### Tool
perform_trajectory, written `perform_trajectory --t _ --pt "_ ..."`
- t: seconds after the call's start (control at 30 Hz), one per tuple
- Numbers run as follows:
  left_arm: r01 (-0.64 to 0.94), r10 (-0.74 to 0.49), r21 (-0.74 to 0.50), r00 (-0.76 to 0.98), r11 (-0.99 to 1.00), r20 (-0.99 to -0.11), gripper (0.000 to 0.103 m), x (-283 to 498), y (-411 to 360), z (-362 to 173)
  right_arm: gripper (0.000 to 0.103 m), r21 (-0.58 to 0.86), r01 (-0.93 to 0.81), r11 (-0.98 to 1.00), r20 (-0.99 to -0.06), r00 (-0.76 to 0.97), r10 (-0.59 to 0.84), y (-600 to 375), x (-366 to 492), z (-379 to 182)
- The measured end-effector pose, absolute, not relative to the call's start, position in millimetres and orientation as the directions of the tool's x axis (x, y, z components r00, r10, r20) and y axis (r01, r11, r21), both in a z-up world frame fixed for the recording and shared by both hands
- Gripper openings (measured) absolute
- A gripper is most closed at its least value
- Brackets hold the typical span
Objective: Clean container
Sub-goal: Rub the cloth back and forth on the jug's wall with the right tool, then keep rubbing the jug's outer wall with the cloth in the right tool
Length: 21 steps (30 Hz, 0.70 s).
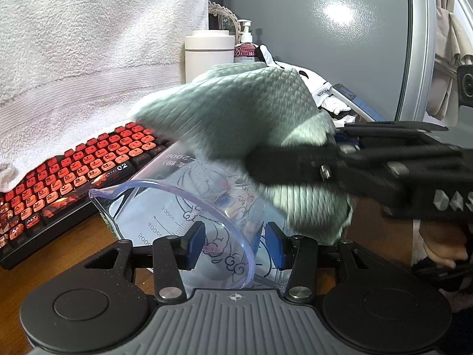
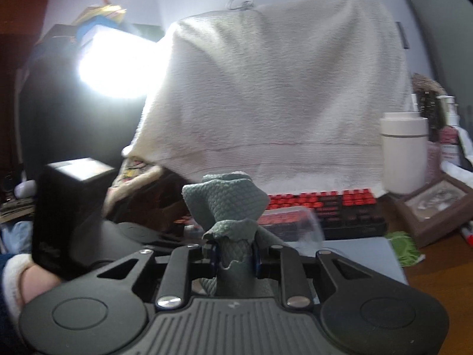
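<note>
To the left of the left gripper [image 1: 235, 241] and beyond it lay a red-keyed keyboard [image 1: 74, 174] under a hanging white towel [image 1: 88, 44]. The left gripper was clamped on the clear measuring cup [image 1: 177, 213], its blue pads [image 1: 196, 241] pressed on the rim wall, the cup tipped on its side with its mouth toward the camera. Ahead and above the cup, a grey-green cloth [image 1: 236, 112] lay draped against the cup's outside. From the right, the right gripper [image 2: 235, 256] reached in, pinched tight on a bunch of that cloth. Beyond it stood a white canister [image 1: 208, 53] and a pump bottle [image 1: 244, 44].
</note>
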<state>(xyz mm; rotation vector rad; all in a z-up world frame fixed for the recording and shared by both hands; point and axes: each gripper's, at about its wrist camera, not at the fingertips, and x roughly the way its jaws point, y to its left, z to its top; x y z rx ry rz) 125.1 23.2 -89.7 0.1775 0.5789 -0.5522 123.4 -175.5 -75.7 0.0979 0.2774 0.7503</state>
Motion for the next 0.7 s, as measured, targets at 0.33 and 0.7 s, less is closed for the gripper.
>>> perform_trajectory --t 0.33,0.7 --pt "0.537 -0.438 0.011 0.701 0.844 -0.563 0.046 127 22 -89 0.021 0.263 -0.535 0.803 -0.237 0.771 0.591 -194 139 -81" --pt "0.536 -0.440 0.006 0.699 0.844 -0.563 0.046 128 23 -89 0.020 0.165 -0.674 0.720 -0.237 0.682 0.692 -171 112 -84"
